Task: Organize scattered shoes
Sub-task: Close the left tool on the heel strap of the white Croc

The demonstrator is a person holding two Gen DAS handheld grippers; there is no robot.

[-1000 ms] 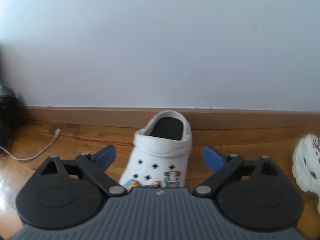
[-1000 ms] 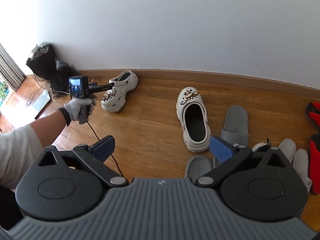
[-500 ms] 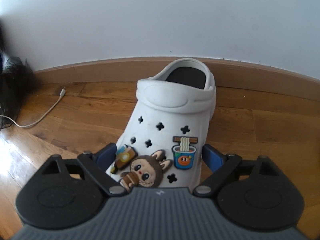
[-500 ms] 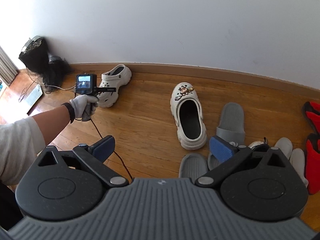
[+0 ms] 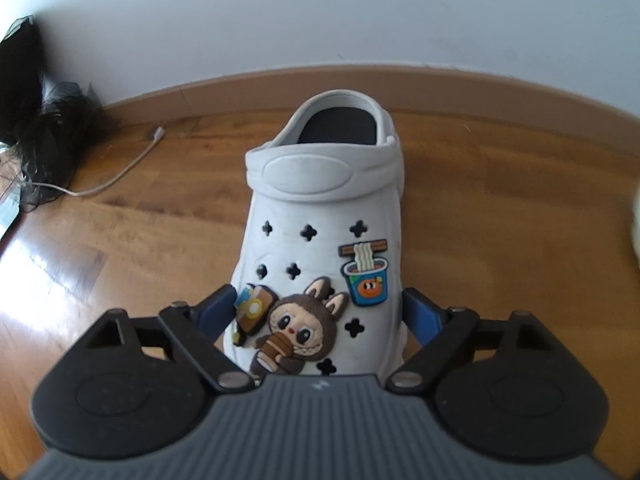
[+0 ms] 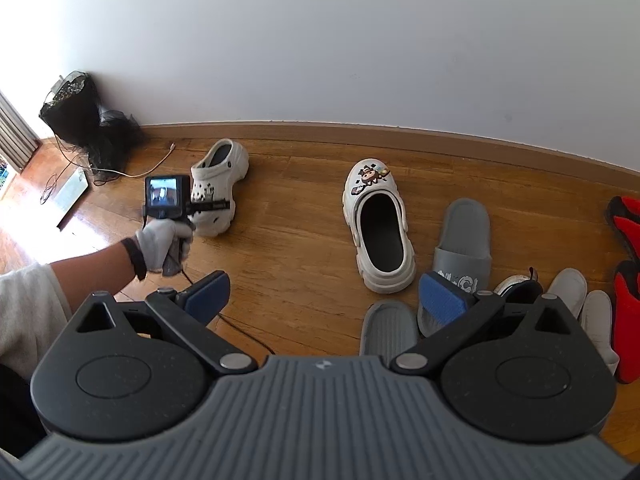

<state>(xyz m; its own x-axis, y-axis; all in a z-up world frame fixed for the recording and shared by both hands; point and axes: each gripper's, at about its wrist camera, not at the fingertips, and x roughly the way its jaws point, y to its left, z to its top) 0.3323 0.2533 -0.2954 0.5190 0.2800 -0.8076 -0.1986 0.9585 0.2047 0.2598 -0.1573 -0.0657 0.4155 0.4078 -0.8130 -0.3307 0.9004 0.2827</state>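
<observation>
White clog (image 5: 320, 240) on the wooden floor (image 5: 140, 220) by the skirting board, toe between the left hand-held gripper (image 5: 320, 312) fingers.

Its jaws have just been closing a little and stand wide either side of the toe; whether the blue pads (image 5: 420, 314) touch it is hard to tell. The right hand-held gripper (image 6: 324, 300) hangs wide open and empty above its mate (image 6: 378, 224), the grey slides (image 6: 460, 248) and the red shoes (image 6: 626, 280).
</observation>
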